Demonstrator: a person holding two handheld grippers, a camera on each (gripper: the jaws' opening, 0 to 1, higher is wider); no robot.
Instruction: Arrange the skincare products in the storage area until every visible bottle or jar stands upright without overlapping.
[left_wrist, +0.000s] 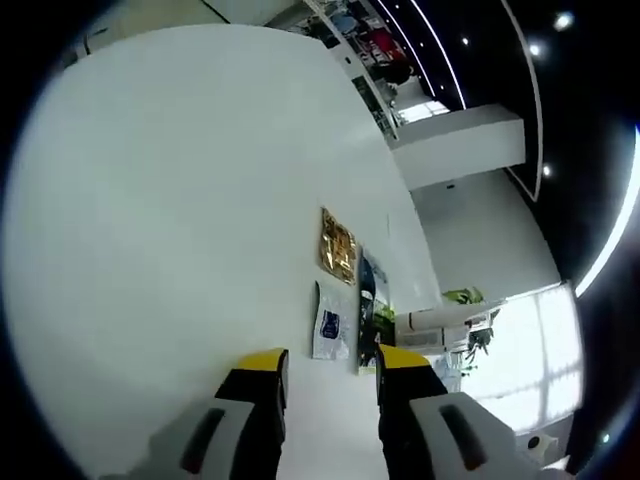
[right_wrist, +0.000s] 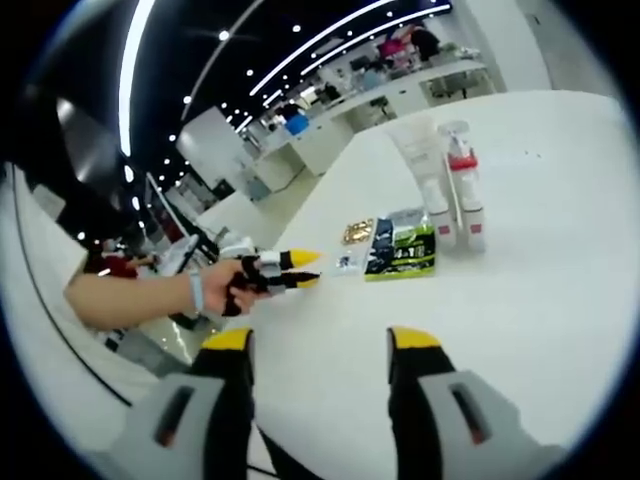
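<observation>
Two skincare bottles stand upright side by side on the white table (right_wrist: 560, 250): a tall white one (right_wrist: 428, 180) and one with a red band and a clear cap (right_wrist: 465, 195). In front of them lie flat packets: a dark green one (right_wrist: 405, 250), a gold sachet (right_wrist: 357, 232) and a small white and blue sachet (right_wrist: 350, 263). The gold sachet (left_wrist: 338, 245), white and blue sachet (left_wrist: 330, 325) and green packet (left_wrist: 372, 310) lie just ahead of my left gripper (left_wrist: 332, 362), which is open and holds nothing. A hand holds that left gripper (right_wrist: 310, 270) near the sachets. My right gripper (right_wrist: 320, 340) is open and holds nothing, well short of the bottles.
The white table (left_wrist: 180, 200) stretches wide to the left of the packets. Its edge runs behind the packets, with desks, shelves and ceiling lights beyond. A person's forearm (right_wrist: 130, 298) reaches in from the left.
</observation>
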